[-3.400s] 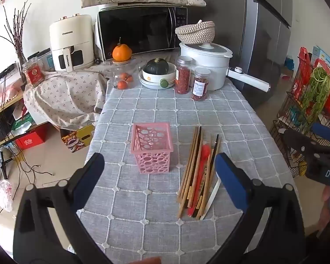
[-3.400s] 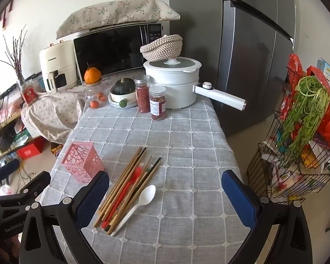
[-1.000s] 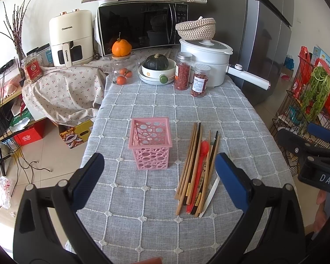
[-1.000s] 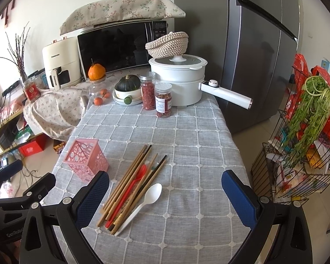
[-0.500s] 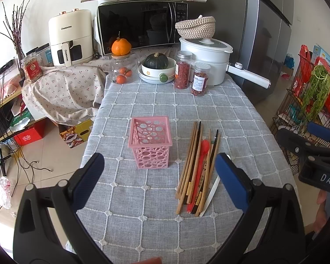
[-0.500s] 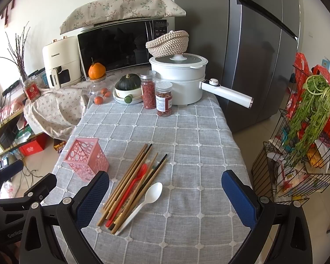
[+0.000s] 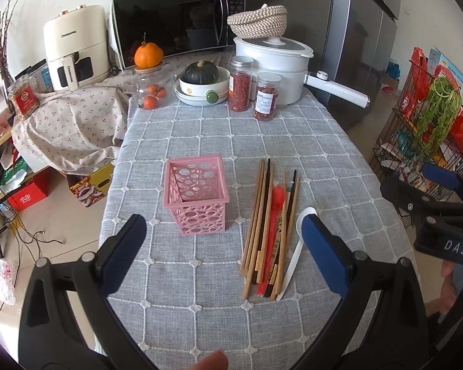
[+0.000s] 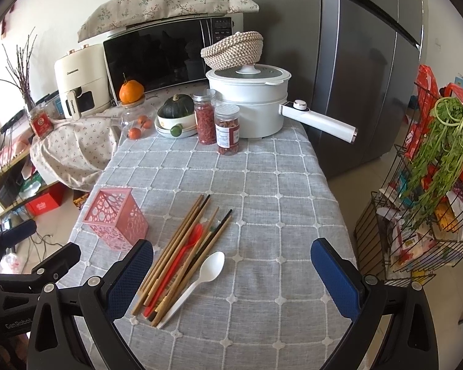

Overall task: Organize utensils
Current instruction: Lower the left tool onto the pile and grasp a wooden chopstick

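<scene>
**Utensils laid out, both grippers above the near edge**

Far end of the table: crowded. White pot with a long handle sticking out to the right, a woven basket resting on its lid. Two jars with red contents in front of it. A bowl holding a dark green squash, a glass jar of small oranges with a bigger orange on top. Microwave and a cream air fryer behind, fridge to the right. Wire rack with greens stands off the table's right side. None of this sits between the grippers and the utensils; the grey checked cloth around them is bare.

Pink basket: upright, nothing visible inside, left of the utensils and just apart from them.

Utensils: a bundle of chopsticks, wood and dark, lying side by side lengthwise, a red spoon among them. White spoon along the bundle's right edge, touching it, bowl facing up.

Left gripper: jaws spread wide, holding nothing, touching nothing; basket and bundle both show between its blue pads.

Right gripper: jaws also wide apart and empty, above the near cloth, the handle ends of the bundle just inside its left pad.
</scene>
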{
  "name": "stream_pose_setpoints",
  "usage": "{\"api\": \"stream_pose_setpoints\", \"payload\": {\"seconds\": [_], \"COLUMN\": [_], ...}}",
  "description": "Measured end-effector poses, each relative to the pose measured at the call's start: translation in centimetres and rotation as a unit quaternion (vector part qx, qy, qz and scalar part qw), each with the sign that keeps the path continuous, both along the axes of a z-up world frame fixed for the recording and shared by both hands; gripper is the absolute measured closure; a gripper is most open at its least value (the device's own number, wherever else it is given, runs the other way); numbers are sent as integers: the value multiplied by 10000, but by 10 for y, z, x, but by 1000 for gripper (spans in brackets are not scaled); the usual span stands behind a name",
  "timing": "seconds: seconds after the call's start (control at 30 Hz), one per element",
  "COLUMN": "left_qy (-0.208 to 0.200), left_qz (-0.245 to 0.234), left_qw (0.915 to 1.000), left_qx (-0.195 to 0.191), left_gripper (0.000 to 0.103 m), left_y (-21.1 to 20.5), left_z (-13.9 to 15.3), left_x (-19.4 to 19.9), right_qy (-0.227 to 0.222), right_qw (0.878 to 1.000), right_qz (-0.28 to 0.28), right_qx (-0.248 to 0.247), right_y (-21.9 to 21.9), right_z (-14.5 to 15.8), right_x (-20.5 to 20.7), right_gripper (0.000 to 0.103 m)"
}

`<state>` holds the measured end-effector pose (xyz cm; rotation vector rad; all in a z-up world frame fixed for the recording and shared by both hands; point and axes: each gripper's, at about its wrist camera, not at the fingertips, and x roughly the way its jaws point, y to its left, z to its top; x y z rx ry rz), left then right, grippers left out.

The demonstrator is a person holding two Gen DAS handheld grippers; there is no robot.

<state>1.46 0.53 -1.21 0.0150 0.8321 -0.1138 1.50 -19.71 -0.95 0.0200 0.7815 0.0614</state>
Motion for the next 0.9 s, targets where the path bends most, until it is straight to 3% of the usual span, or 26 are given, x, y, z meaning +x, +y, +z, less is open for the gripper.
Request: {"api": "stream_pose_setpoints", "payload": {"seconds": [0.2,0.3,0.37,0.47,0.7,0.9], "left_qy": [516,642,759,1075,1951,2329], "left_qz": [-475,-637,-796,-1039,-1096,-900], "left_qw": [9974,9957,9937,9887,9746,9683], "left_qx": [-165,-191,-192,-103,-15,81], "left_gripper": [3,9,16,35,84,92], "left_y": [-13,-24,-35,-54,-81,-88], "left_z": [-4,-4,-6,-16,-60,-93], "left_x": [29,42,51,72,122,144], "right_qy": [415,776,923,1106,1654,1685], "right_qw": [9991,9966,9954,9931,9815,9809], "right_qz": [-31,22,-27,-144,-279,-221], "right_qx": [110,282,239,373,928,949], "right_y": [-14,-22,-27,-40,-68,-74], "right_z": [-11,-21,-29,-40,-69,-74], "right_x": [24,40,49,62,83,88], "right_gripper": [0,0,1,4,28,29]}}
